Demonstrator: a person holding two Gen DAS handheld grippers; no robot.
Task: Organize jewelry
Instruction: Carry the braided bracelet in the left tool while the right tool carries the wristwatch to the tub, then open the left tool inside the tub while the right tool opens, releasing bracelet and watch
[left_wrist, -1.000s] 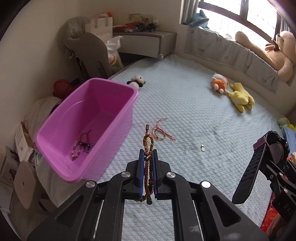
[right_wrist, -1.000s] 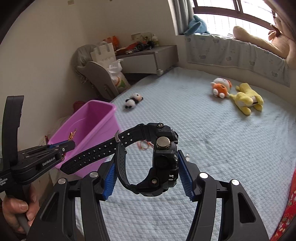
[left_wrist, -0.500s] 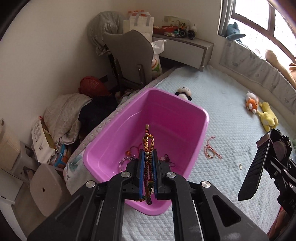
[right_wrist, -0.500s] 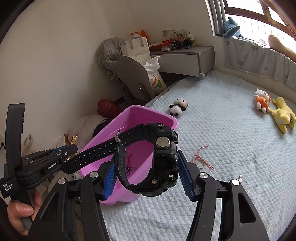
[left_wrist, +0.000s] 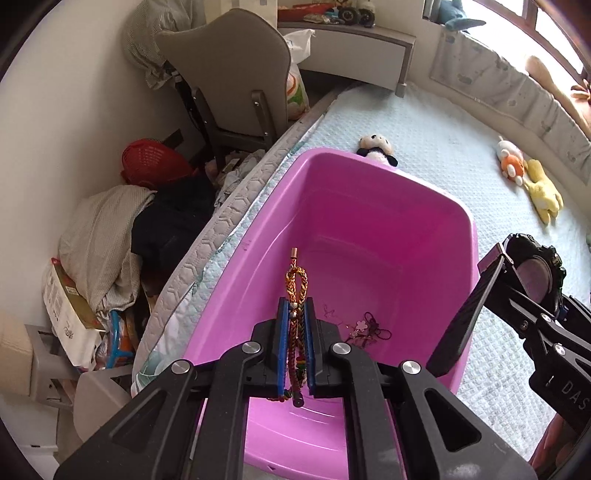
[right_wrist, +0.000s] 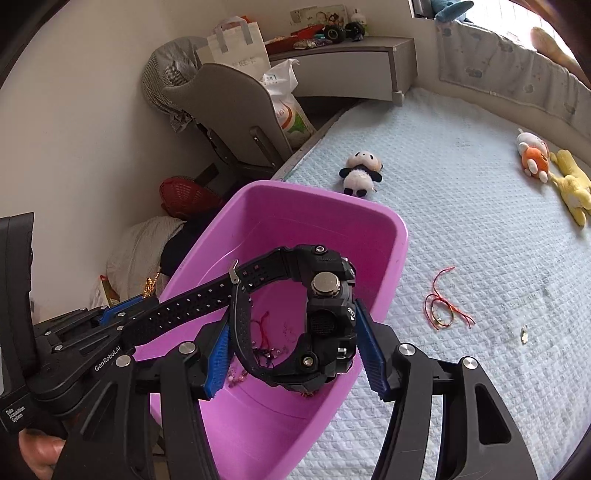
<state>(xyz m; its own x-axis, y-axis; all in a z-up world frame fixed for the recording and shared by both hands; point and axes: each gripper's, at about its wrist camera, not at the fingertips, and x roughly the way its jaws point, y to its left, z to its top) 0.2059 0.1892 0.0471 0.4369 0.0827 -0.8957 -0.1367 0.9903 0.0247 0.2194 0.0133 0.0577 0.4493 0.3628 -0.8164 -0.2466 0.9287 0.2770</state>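
Left wrist view shows our left tongs (left_wrist: 294, 347) squeezed tight on the braided bracelet (left_wrist: 295, 291) and our right tongs (right_wrist: 291, 350) hugging the black watch (right_wrist: 325, 310), both over the pink tub (right_wrist: 388, 240) so they can drop inside.

Black tool (left_wrist: 295, 343) arms, blue pads (silver screws)

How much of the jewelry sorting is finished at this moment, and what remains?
Done: a few small pieces lie in the pink bin. In hand: the left gripper holds a braided bracelet over the bin; the right gripper holds a black watch. Left: the red string bracelet and a small charm on the bed.
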